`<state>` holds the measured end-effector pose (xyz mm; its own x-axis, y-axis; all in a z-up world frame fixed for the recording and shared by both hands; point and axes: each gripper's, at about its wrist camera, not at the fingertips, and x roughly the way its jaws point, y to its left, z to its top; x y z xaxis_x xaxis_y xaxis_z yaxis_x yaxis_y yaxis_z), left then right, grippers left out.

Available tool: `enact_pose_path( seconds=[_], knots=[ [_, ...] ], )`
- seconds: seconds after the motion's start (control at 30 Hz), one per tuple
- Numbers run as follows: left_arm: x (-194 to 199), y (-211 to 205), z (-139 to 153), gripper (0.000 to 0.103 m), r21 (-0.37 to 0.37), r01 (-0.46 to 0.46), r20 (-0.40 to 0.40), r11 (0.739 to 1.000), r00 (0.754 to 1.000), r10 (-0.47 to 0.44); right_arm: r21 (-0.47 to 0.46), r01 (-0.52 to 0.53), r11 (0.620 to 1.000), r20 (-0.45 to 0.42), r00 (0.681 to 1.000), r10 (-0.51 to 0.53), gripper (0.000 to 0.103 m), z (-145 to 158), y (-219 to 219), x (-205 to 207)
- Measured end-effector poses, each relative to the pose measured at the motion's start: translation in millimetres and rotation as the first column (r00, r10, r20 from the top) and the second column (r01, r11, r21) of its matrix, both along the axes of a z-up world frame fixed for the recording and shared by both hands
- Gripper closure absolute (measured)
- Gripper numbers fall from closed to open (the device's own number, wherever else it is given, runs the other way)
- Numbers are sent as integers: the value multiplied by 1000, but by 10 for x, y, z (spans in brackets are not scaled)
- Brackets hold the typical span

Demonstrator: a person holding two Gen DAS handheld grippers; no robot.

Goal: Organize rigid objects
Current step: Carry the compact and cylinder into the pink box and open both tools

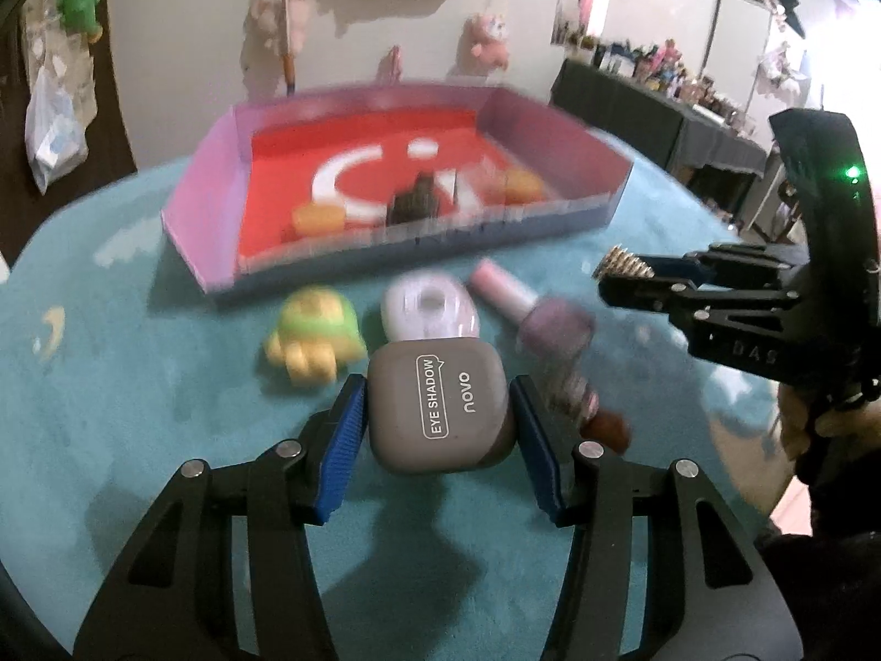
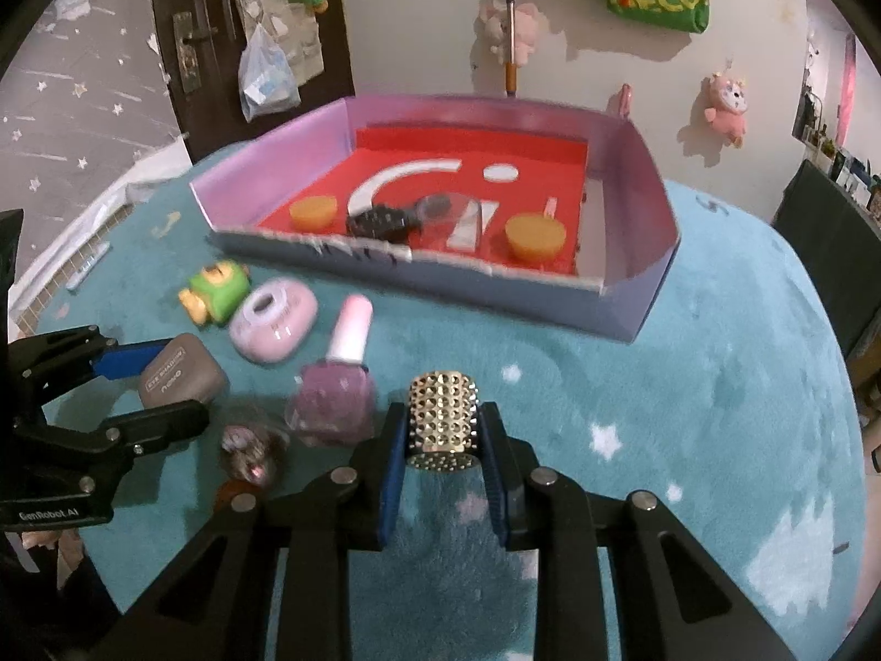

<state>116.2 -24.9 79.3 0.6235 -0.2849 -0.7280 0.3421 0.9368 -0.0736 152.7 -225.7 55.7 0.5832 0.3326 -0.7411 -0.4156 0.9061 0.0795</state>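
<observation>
My left gripper (image 1: 439, 413) is shut on a grey eye shadow case (image 1: 439, 410), its blue pads pressing both sides, just above the teal cloth. My right gripper (image 2: 443, 429) is shut on a gold studded cylinder (image 2: 442, 417). In the left wrist view that right gripper (image 1: 625, 272) hangs at the right with the studded cylinder (image 1: 622, 263) at its tip. Loose on the cloth lie a pink round case (image 2: 273, 319), a purple nail polish bottle (image 2: 337, 391) and a green and yellow toy (image 2: 216, 293). Behind them stands a purple box with a red floor (image 2: 633, 297).
Inside the box lie two orange discs (image 2: 314, 212) (image 2: 535, 237) and a black comb-like piece (image 2: 380, 223). A small pink and brown trinket (image 2: 250, 454) rests near the nail polish. The table (image 2: 716, 385) is round with a teal starred cloth; a wall with plush toys stands behind it.
</observation>
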Motion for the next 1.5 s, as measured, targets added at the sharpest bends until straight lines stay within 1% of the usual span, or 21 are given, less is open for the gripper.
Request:
enact_pose_path(
  seconds=[0.07, 0.1, 0.17, 0.23, 0.3, 0.33, 0.43, 0.53, 0.6, 0.67, 0.77, 0.83, 0.93, 1.0, 1.23, 1.33, 1.5],
  knots=[
    [104, 1, 148, 53, -14, 14, 16, 1000, 1000, -14, 73, -22, 997, -6, 1000, 22, 76, 151, -23, 86],
    [192, -3, 232, 52, -20, 23, 24, 1000, 999, -23, 86, -24, 996, -2, 1000, 24, 76, 206, -19, 130],
    [372, -11, 348, 53, -19, 31, 35, 999, 999, -30, 85, -31, 996, 23, 999, 29, 76, 348, 16, 253],
    [587, -43, 435, 53, -5, 43, 39, 999, 998, -43, 57, -30, 998, 47, 998, 28, 76, 477, 74, 441],
    [839, -67, 477, 53, 2, 55, 22, 998, 998, -55, 47, -32, 998, 45, 999, 30, 76, 541, 110, 651],
    [1013, -86, 470, 53, 13, 63, -5, 998, 998, -63, 38, -29, 999, 40, 999, 28, 76, 557, 127, 753],
    [1356, -135, 406, 52, 41, 80, -48, 996, 996, -78, -1, -25, 1000, 2, 1000, 25, 76, 529, 186, 1109],
    [1698, -196, 298, 52, 68, 96, -94, 993, 992, -89, -73, -23, 997, -45, 999, 20, 76, 412, 277, 1454],
    [1892, -214, 214, 53, 78, 99, -136, 992, 987, -87, -102, -23, 994, -78, 997, 15, 76, 327, 305, 1606],
    [2032, -231, 137, 53, 99, 96, -158, 990, 984, -80, -131, -28, 991, -116, 993, 13, 76, 231, 336, 1754],
    [2216, -233, 24, 53, 117, 90, -194, 989, 979, -66, -143, -36, 989, -161, 987, 13, 76, 149, 343, 1866],
    [2291, -243, -48, 53, 128, 90, -219, 988, 974, -60, -161, -32, 986, -172, 985, 4, 76, 111, 346, 1912],
    [2358, -266, -121, 53, 138, 91, -248, 986, 967, -55, -149, -36, 988, -224, 975, 2, 76, 35, 327, 1977],
    [2395, -267, -153, 53, 139, 94, -265, 986, 963, -54, -165, -38, 986, -232, 973, -1, 76, 2, 321, 1993],
    [2409, -266, -240, 53, 147, 100, -294, 984, 954, -53, -186, -59, 981, -254, 967, 10, 76, -51, 320, 1962],
    [2385, -290, -242, 52, 157, 103, -285, 982, 957, -55, -190, -60, 980, -254, 967, 10, 75, -49, 360, 1973],
    [2384, -306, -243, 52, 151, 100, -288, 983, 956, -53, -184, -59, 981, -255, 967, 10, 75, -48, 365, 1986]
  ],
)
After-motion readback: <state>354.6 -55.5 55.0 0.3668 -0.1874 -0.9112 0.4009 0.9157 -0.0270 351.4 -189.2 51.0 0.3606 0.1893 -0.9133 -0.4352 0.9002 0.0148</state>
